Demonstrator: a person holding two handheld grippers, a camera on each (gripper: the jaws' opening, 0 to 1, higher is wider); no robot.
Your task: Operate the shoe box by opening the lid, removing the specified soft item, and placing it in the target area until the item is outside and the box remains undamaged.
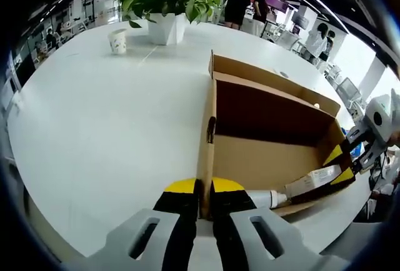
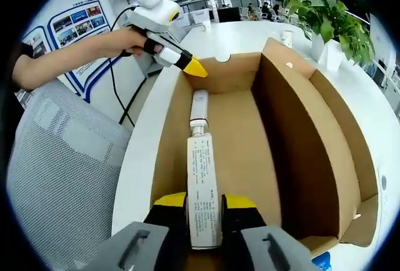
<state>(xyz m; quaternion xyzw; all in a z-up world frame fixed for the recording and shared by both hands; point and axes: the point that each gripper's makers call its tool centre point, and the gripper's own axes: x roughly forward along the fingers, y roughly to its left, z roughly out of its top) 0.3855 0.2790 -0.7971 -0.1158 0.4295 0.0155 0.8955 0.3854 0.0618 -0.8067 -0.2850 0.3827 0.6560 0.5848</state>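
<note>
Tube (image 2: 203, 177): lying lengthwise on floor of open shoe box (image 2: 294, 146), clear floor either side; right gripper (image 2: 205, 211) clamps its flat end. Left gripper (image 1: 204, 199) pinches box end wall. Box on white table (image 1: 106, 121); potted plant (image 1: 167, 2), paper cup (image 1: 117, 40) well beyond.

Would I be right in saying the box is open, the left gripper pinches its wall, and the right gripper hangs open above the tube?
Not quite: the right gripper is shut on the tube, as the right gripper view shows. The box is open, and the left gripper pinches its wall.
</note>
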